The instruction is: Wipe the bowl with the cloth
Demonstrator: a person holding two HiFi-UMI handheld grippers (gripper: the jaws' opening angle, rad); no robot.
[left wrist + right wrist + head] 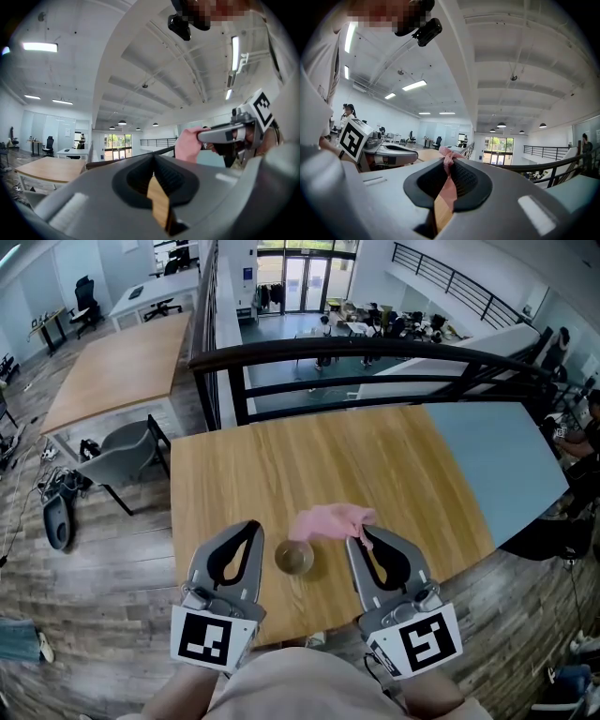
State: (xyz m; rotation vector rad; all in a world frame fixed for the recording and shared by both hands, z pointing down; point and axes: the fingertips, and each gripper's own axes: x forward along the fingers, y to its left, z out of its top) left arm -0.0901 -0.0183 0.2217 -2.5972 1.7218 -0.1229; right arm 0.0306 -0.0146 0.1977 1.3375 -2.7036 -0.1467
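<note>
The fingers of my right gripper (pixel 449 164) are clenched on a corner of the pink cloth (pixel 447 155); those of my left gripper (pixel 153 158) are pressed together on nothing; both point level over the wooden surface (pixel 281 460). From the head view, the right gripper (pixel 362 538) holds the cloth (pixel 328 519) bunched just past the far rim of the small bowl (pixel 294 557), which stands between it and the left gripper (pixel 251 529); whether cloth touches bowl I cannot tell. I judge wiping is about to start; next I must lower the cloth inside, and the light bowl may need steadying.
</note>
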